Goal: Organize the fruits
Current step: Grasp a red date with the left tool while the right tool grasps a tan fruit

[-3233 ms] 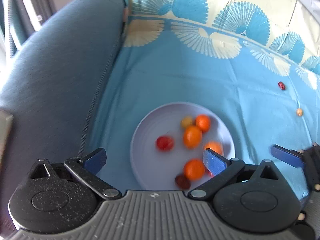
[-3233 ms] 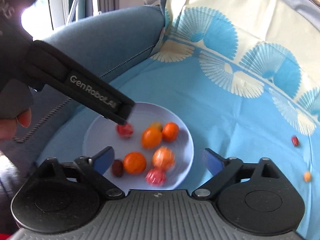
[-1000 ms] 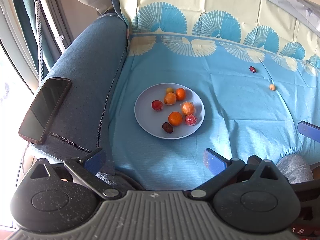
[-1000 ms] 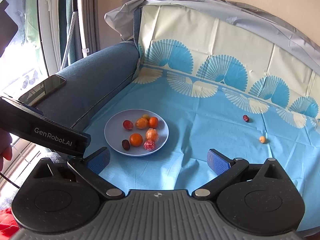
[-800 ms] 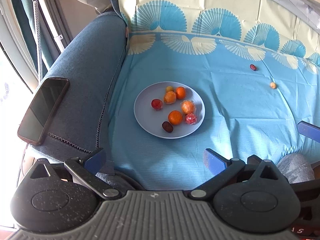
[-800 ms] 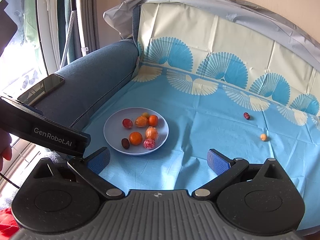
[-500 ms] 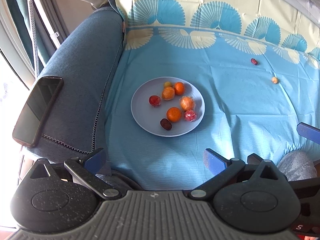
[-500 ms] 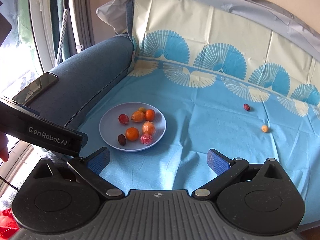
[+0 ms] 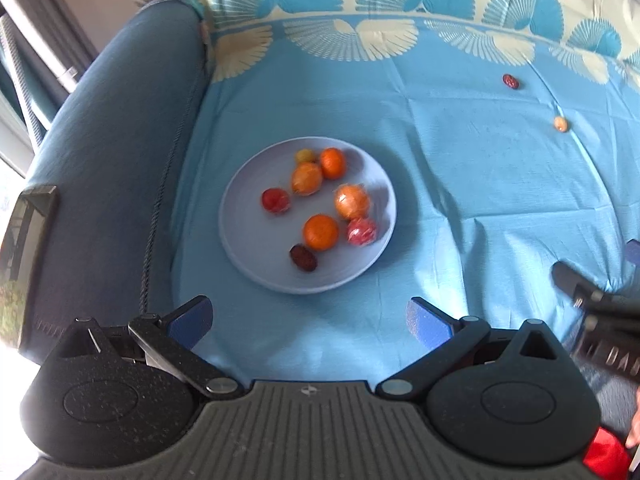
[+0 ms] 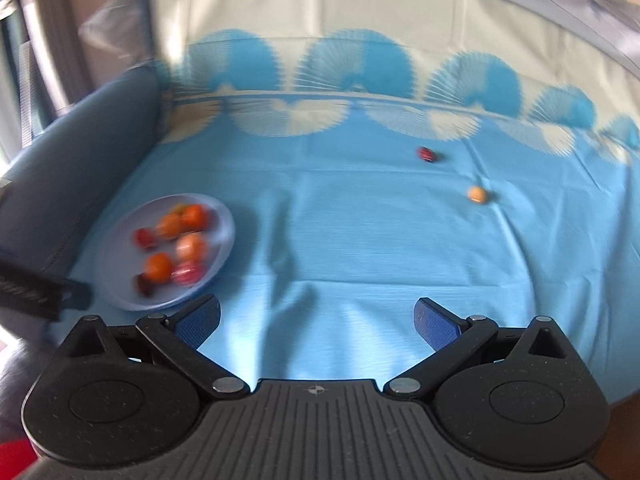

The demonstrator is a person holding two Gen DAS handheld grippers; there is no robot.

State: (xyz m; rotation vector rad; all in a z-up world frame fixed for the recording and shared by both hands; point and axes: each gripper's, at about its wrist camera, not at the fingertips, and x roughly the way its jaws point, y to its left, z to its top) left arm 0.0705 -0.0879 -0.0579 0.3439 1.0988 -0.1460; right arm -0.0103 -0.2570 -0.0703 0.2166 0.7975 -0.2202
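Leftmost, a dark phone (image 9: 28,236) lying on the blue sofa armrest (image 9: 108,160). Next, a pale plate (image 9: 248,248) on the blue patterned cloth (image 9: 440,200), carrying eight small fruits, among them an orange one (image 9: 321,232) and a dark date (image 9: 303,257). Further right and far, well apart from the plate, a loose red fruit (image 10: 426,154) and a loose tan fruit (image 10: 477,194). Left claw (image 9: 308,316) spread wide, holding nothing; right claw (image 10: 316,320) likewise wide and empty, above bare cloth.
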